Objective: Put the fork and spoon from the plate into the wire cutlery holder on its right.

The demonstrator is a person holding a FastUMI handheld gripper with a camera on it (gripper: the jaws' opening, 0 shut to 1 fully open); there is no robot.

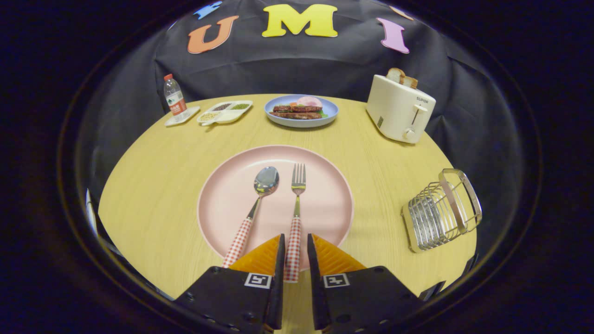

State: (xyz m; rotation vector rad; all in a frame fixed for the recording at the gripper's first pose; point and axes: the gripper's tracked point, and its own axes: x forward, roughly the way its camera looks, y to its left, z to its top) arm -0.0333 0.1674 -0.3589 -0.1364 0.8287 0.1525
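Observation:
A pink plate lies on the round wooden table, just ahead of my fingers. On it lie a spoon and a fork, side by side, both with red-checked handles pointing towards me. My gripper is low over the plate's near rim, one finger on each side of the fork's handle end. The jaws stand narrowly apart: the left finger is against the handle and a sliver of plate shows by the right one. The fork still lies flat. The wire cutlery holder stands to the right of the plate, near the table's edge.
Beyond the plate sit a blue plate of food, a white divided dish and a water bottle. A white toaster with bread stands at the back right. Bare wood separates the pink plate from the holder.

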